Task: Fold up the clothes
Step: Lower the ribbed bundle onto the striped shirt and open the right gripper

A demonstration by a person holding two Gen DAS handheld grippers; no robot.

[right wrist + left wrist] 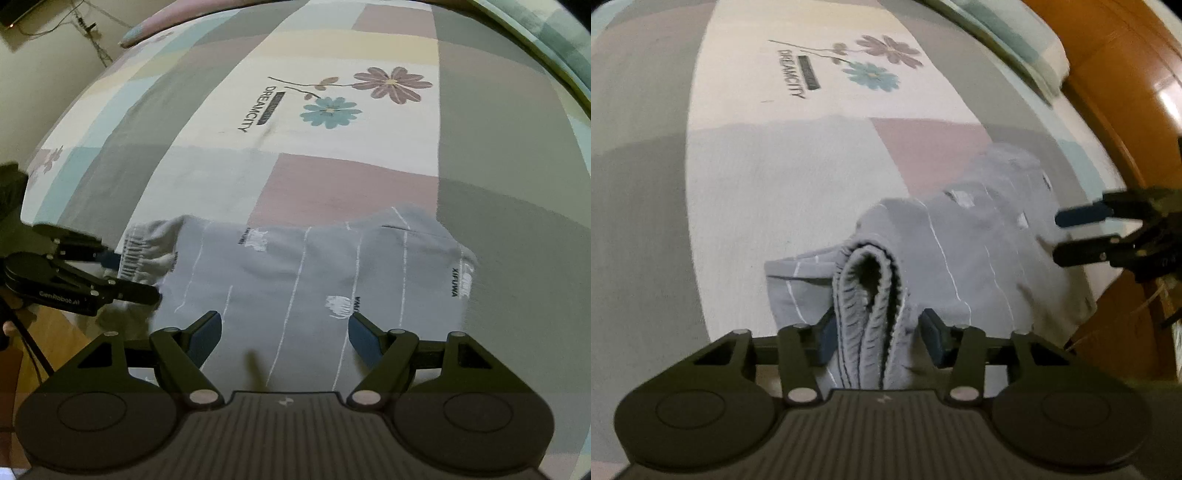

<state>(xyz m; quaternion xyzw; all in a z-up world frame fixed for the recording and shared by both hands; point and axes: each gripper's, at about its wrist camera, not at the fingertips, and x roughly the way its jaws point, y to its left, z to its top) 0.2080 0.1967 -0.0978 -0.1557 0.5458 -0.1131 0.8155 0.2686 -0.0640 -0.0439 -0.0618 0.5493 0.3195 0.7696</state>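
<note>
Grey shorts (295, 273) with thin white stripes lie spread near the bed's front edge. Their ribbed elastic waistband (864, 295) is bunched into a fold between the pads of my left gripper (879, 332), which is shut on it. From the right wrist view, the left gripper (136, 277) sits at the shorts' left end, over the bed edge. My right gripper (284, 325) hovers open over the middle of the shorts, with nothing between its fingers. In the left wrist view the right gripper (1058, 236) shows at the far side of the shorts (960, 251), its fingers apart.
The bed wears a patchwork sheet (480, 147) with printed flowers and the word DREAMCITY (258, 107). A folded quilt or pillow (1015, 40) lies at the bed's far end. Wooden floor (40, 332) and orange wood (1126, 92) border the bed. Cables (88, 33) hang by the wall.
</note>
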